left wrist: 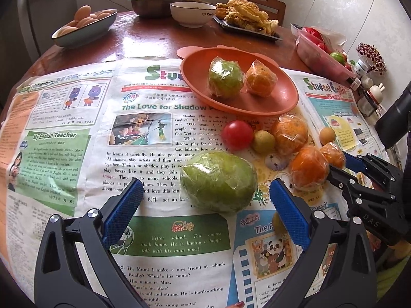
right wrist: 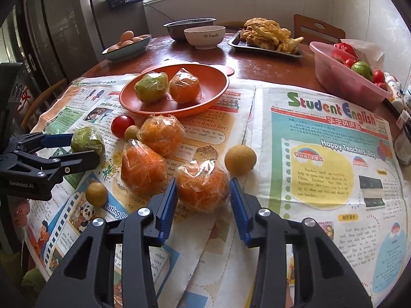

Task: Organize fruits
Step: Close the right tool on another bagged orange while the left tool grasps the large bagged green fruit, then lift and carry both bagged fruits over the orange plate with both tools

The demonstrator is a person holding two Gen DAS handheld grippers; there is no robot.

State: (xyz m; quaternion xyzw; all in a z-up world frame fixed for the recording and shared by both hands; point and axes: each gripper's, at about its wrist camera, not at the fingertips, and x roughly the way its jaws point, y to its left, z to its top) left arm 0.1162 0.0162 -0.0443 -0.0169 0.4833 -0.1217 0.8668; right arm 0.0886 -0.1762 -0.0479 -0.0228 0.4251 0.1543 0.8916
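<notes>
An orange-pink plate [left wrist: 257,102] [right wrist: 159,107] holds a wrapped green fruit [left wrist: 225,78] and a wrapped orange [left wrist: 260,79]. On the newspaper lie loose fruits. My left gripper [left wrist: 205,195] [right wrist: 84,147] stands open around a large wrapped green fruit [left wrist: 218,182] [right wrist: 86,141], its pads apart from it. My right gripper [right wrist: 203,192] [left wrist: 337,163] has its blue pads against the sides of a wrapped orange [right wrist: 203,190] on the paper. Two more wrapped oranges [right wrist: 143,169] [right wrist: 161,134], a red tomato [right wrist: 122,125] and small tan round fruits [right wrist: 240,159] lie nearby.
At the back of the round table stand a bowl of eggs [right wrist: 125,43], a steel bowl [right wrist: 188,27], a white bowl [right wrist: 205,37] and a tray of fried food [right wrist: 269,38]. A pink basket [right wrist: 341,77] of tomatoes sits right, with small bottles [right wrist: 400,118] beyond it.
</notes>
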